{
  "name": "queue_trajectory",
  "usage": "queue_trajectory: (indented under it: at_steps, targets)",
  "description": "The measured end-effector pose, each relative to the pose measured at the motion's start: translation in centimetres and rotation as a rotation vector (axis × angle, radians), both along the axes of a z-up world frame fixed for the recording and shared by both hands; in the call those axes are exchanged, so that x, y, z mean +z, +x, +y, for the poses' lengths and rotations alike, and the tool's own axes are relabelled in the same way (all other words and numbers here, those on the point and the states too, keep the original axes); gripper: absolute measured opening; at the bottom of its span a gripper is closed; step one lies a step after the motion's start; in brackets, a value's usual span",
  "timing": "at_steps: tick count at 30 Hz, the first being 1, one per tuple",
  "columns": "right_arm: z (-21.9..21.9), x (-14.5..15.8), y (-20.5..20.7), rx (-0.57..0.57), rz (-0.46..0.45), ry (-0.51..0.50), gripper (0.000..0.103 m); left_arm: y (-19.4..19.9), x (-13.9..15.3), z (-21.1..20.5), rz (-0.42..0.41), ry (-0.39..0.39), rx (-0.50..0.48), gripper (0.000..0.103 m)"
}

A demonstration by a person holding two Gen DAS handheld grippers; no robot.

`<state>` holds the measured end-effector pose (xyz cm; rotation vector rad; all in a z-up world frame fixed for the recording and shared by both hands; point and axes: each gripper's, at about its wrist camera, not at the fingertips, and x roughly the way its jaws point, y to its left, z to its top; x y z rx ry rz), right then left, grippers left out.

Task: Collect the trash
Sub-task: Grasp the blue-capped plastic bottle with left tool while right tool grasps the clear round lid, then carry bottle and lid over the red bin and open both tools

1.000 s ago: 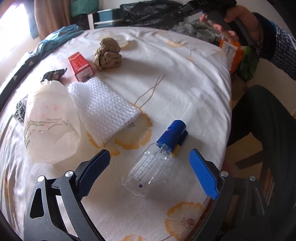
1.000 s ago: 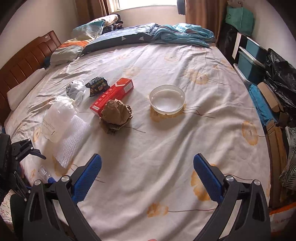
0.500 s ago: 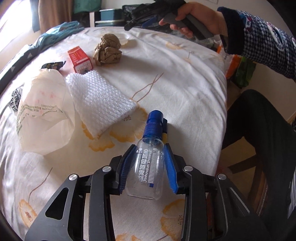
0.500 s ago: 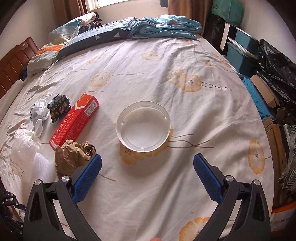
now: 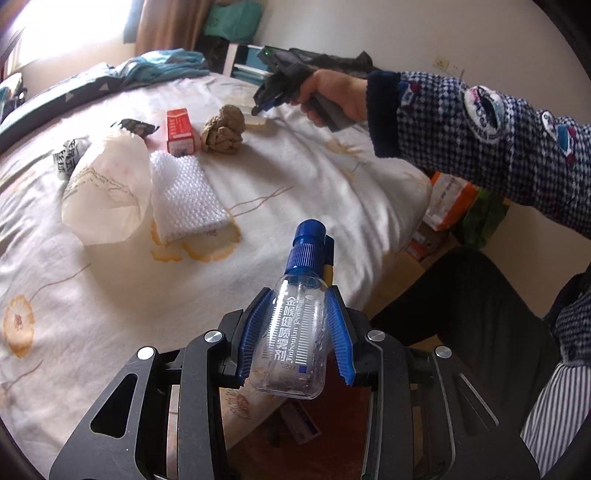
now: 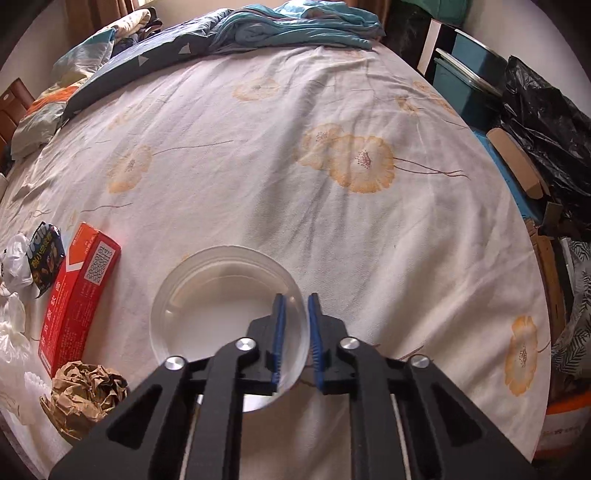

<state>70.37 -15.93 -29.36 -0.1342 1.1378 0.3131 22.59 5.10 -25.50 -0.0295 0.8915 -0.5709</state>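
Observation:
A clear spray bottle with a blue cap is clamped between the blue pads of my left gripper, lifted off the bed near its edge. My right gripper is shut on the near right rim of a clear round plastic lid lying on the flowered sheet. In the left wrist view a hand holds that right gripper down over the lid. Loose on the bed lie a red box, a crumpled brown paper ball, a bubble-wrap sheet and a translucent plastic bag.
A dark snack wrapper and crumpled white plastic lie at the left. Blue bedding is heaped at the far end. Teal bins, a black bag and cardboard line the right side. A person's dark-clad leg is beside the bed edge.
My left gripper closed on the spray bottle and raised it off the sheet. My right gripper travelled down to the clear lid and went from wide open to shut on its rim.

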Motion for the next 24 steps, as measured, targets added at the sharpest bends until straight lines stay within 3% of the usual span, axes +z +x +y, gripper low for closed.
queue_trajectory:
  at_steps: [3, 10, 17, 24]
  targets:
    - [-0.6, 1.1, -0.4, -0.004, -0.020, 0.008, 0.002, -1.3, 0.1, -0.6, 0.004, 0.011, 0.016, 0.034]
    - [-2.5, 7.9, -5.9, 0.053, -0.137, 0.074, 0.001, -3.4, 1.8, 0.2, -0.006, -0.004, 0.107, 0.034]
    - [-4.1, 14.9, -16.1, 0.164, -0.231, 0.176, 0.002, -6.1, 4.5, 0.4, -0.006, 0.005, 0.201, 0.034]
    - [-4.4, 18.0, -28.0, 0.318, -0.237, 0.248, 0.002, -9.7, 6.4, -0.3, -0.014, 0.013, 0.242, 0.034]
